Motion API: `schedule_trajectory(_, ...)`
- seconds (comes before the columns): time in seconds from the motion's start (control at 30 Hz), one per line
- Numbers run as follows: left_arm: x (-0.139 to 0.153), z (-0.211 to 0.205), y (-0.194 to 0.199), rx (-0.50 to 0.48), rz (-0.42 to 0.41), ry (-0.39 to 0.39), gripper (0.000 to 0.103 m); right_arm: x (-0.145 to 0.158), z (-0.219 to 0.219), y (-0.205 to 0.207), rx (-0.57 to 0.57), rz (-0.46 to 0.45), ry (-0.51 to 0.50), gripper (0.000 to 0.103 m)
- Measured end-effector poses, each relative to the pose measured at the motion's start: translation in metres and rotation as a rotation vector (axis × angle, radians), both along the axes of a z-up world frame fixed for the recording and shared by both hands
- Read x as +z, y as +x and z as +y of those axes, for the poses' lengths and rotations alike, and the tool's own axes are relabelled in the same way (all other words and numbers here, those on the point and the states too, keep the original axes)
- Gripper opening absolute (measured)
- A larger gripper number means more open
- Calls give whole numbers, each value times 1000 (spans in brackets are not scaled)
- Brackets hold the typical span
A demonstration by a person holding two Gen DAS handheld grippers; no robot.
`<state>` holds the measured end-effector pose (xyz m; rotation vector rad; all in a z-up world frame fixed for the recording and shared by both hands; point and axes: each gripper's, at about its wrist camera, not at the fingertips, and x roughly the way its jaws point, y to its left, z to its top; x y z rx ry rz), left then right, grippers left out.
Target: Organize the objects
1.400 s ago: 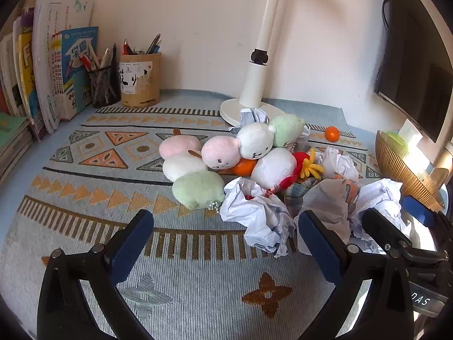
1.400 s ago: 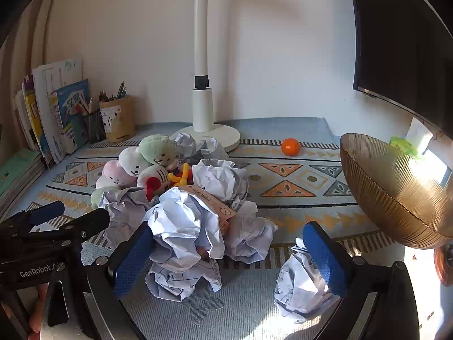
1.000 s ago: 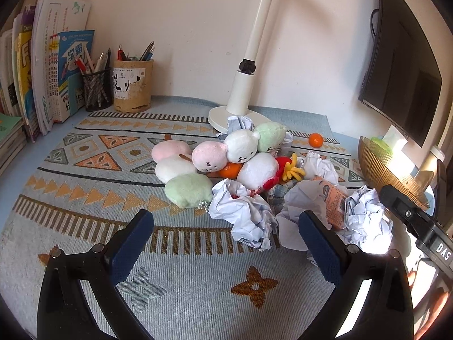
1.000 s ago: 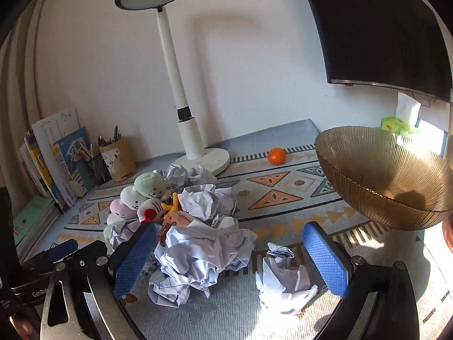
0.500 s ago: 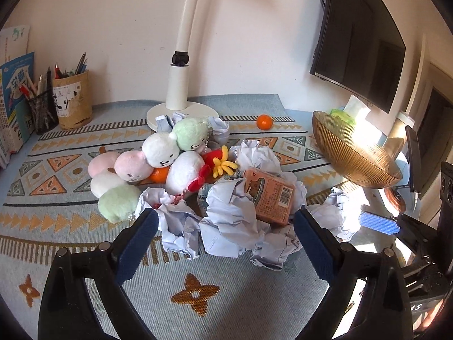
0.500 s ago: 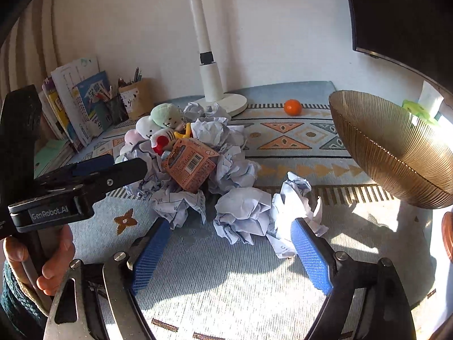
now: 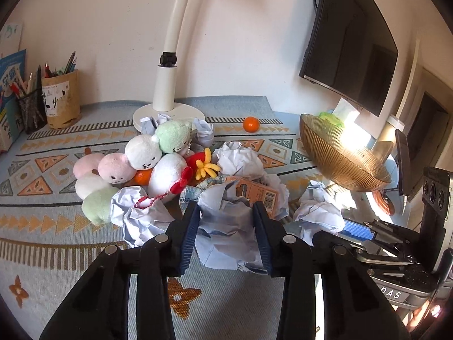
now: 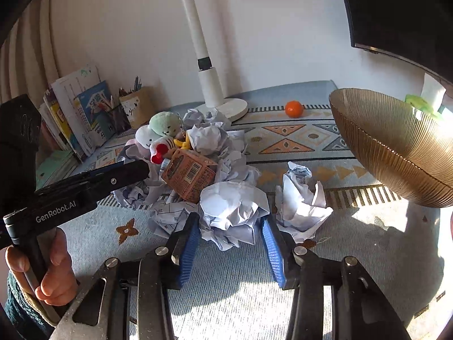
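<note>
Sorting the clutter on the counter looks to be at the grasping step, with both grippers closing on crumpled paper at the near edge of the heap. Beside the heap stands the gold bowl, with nothing visible in it. The left gripper is narrowed around a bluish paper wad, pads touching its sides. The right gripper likewise pinches a white paper ball. Next, I judge, each wad must be lifted clear without dragging the orange carton or neighbouring papers, then carried off, perhaps to the bowl.
</note>
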<state>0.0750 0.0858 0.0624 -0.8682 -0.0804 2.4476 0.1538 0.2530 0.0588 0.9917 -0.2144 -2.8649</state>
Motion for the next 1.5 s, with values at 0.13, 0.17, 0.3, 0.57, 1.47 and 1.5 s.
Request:
schedule_trajectory(0.13, 33, 7, 14, -42, 54, 52, 35, 43, 21, 20, -61, 109, -6, 43)
schedule_trajectory(0.17, 42, 13, 17, -57, 69, 60, 35, 54, 29, 25, -92, 136, 1, 43)
schedule_trajectory(0.3, 76, 54, 22, -142, 122, 85, 35, 79, 76, 35, -286, 182, 47, 44)
schedule_trajectory(0.57, 92, 187, -14, -276, 90, 79, 35, 52, 171, 20, -507, 41, -51, 44)
schedule_trajectory(1.47, 55, -3, 36, 232, 150, -1, 102, 14, 25, -5, -40, 43, -62, 66)
schedule_trajectory(1.5, 45, -14, 34, 257, 134, -24, 102, 7, 15, -6, -34, 28, -46, 66)
